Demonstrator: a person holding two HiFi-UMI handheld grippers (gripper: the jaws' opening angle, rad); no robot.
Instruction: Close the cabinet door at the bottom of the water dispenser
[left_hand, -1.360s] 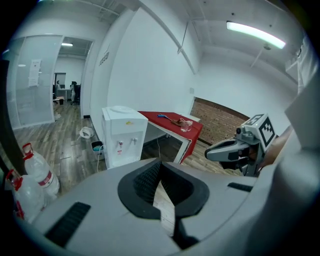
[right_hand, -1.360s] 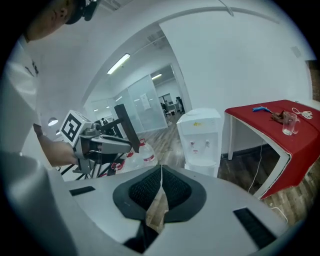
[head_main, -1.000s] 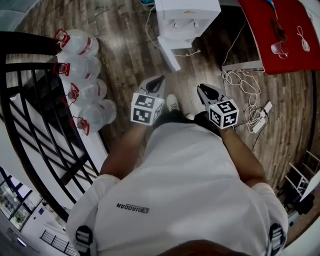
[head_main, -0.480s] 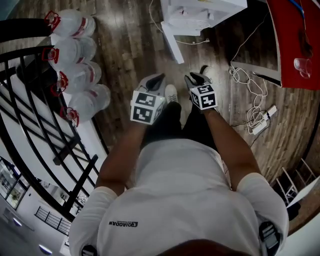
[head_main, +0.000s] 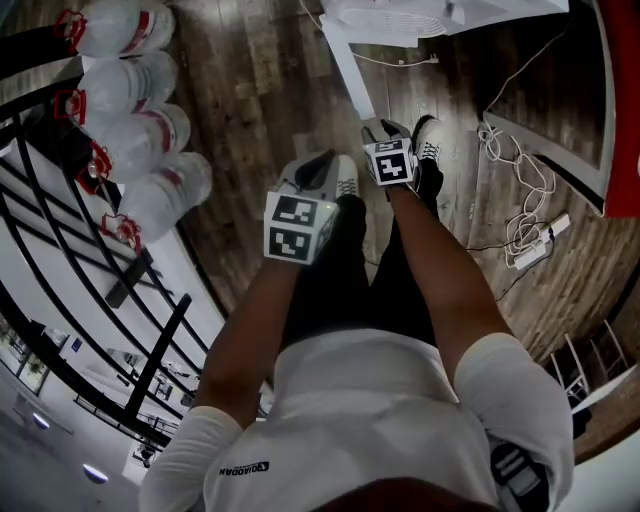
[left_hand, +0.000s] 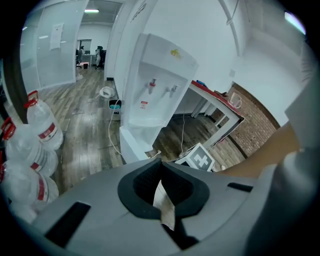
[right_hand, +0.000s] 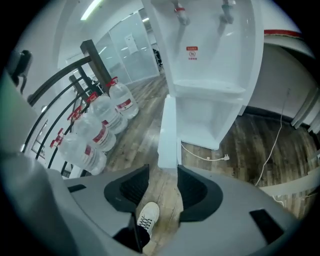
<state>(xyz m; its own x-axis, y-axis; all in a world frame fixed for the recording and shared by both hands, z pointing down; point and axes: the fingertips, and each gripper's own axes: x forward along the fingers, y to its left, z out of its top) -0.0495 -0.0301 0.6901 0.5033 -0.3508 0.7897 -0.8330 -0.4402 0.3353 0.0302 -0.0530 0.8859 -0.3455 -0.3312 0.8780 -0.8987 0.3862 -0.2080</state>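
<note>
The white water dispenser (head_main: 440, 12) stands at the top of the head view, and its bottom cabinet door (head_main: 352, 70) swings out over the wood floor. In the right gripper view the door (right_hand: 168, 132) stands edge-on straight ahead, with the open compartment (right_hand: 207, 125) to its right. My right gripper (right_hand: 162, 172) is open; its jaws have just been opening and nothing is between them. It hangs short of the door's free edge. My left gripper (left_hand: 160, 161) is shut and empty, further back and to the left (head_main: 318, 165) of the right one (head_main: 385, 128).
Several large water bottles (head_main: 130, 130) lie along a black railing (head_main: 60, 250) on the left. A white plug lead (right_hand: 205, 155) trails from the dispenser's base. Cables and a power strip (head_main: 545, 240) lie on the right, near a red table (head_main: 628, 90). The person's shoes (head_main: 345, 178) are below the grippers.
Both grippers have dropped toward the floor and closer to the dispenser, the right one further. The right jaws have gone from shut to open. The person has bent down.
</note>
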